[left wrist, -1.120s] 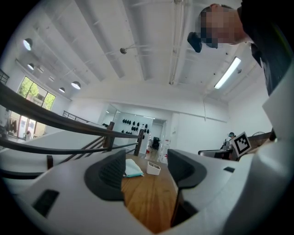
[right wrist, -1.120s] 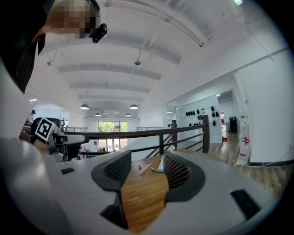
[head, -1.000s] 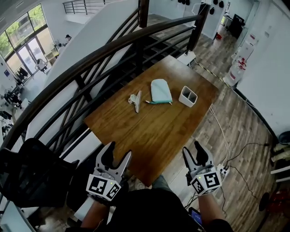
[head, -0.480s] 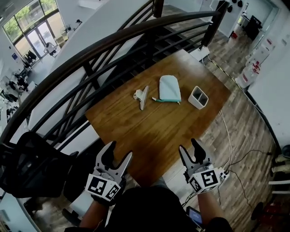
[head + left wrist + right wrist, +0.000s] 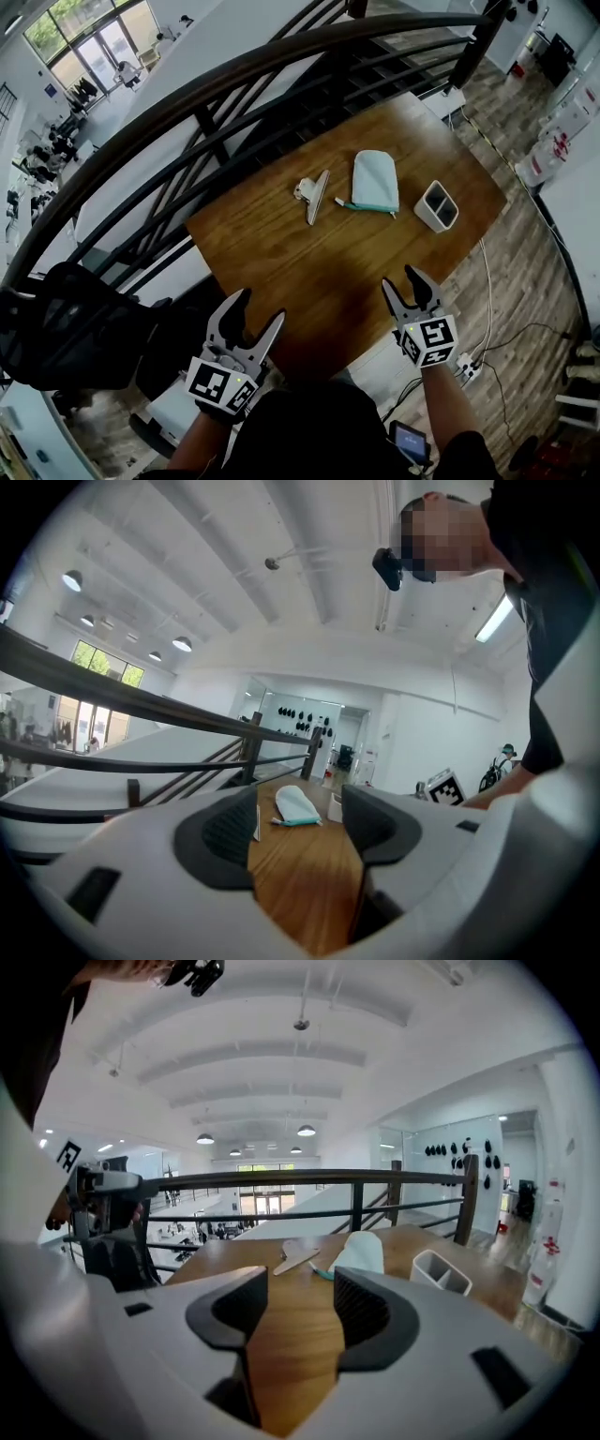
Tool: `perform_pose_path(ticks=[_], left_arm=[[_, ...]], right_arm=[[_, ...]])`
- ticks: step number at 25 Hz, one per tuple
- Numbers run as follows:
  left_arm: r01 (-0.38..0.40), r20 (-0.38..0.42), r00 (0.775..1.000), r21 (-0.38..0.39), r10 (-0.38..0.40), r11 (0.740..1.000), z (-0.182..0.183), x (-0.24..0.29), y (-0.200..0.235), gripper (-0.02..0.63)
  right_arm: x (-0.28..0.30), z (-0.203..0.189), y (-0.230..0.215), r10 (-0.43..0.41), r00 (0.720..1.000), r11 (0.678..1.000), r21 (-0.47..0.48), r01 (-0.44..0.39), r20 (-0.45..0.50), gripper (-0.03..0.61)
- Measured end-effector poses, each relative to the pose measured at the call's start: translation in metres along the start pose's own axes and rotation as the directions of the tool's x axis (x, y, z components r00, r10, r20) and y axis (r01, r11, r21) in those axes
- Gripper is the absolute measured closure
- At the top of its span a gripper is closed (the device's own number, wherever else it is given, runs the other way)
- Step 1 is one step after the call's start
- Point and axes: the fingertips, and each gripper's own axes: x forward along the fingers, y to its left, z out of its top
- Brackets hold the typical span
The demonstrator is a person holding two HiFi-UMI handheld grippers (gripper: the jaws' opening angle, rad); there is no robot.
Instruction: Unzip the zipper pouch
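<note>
Hovering left gripper (image 5: 259, 307) and right gripper (image 5: 401, 279), jaws apart, empty | pale teal fabric zipper pouch (image 5: 375, 181) lies well ahead, long axis pointing away | right gripper nearer

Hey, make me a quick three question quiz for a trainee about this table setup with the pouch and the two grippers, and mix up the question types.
1. True or false: the zipper pouch lies between the clip and the white two-compartment holder.
2. What does the right gripper hold? A: the pouch. B: the clip. C: nothing, its jaws stand apart over the table's near edge.
3. How many loose things lie on the wooden table?

Key: 1 true; 2 C; 3 three.
</note>
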Motion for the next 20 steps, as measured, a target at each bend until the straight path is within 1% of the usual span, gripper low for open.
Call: perform_pose_path(ticks=[2,7,10,15,17,20], left_arm=[[-0.011,-0.012,1.000,0.003,0.011,1.000,-0.001,0.003,0.001,0.337],[-0.043,-0.032,0.999,0.004,0.043,0.999,-0.008,0.005,0.007,0.337],[-0.065,-0.045,0.997,-0.010,0.064,0.998,-0.015,0.001,0.012,0.337],[-0.115,-0.059,0.992,-0.009,0.115,0.993,-0.018,-0.004,0.021,0.337],[-0.143,-0.068,0.988,-0.012,0.141,0.990,-0.020,-0.008,0.026,0.337],[-0.189,-0.082,0.979,-0.031,0.186,0.981,-0.022,-0.012,0.033,0.337]], right_arm=[[0.019,-0.006,-0.007,0.012,0.999,0.999,-0.041,-0.013,-0.032,0.359],[0.074,-0.016,-0.020,0.029,0.996,0.999,-0.043,-0.032,-0.082,0.360],[0.100,-0.022,-0.021,0.029,0.993,0.995,-0.089,-0.039,-0.116,0.360],[0.140,-0.042,-0.027,0.061,0.973,0.987,-0.133,-0.092,-0.222,0.354],[0.156,-0.050,-0.036,0.065,0.963,0.986,-0.130,-0.102,-0.261,0.336],[0.182,-0.055,-0.054,0.055,0.951,0.992,-0.095,-0.088,-0.304,0.304]])
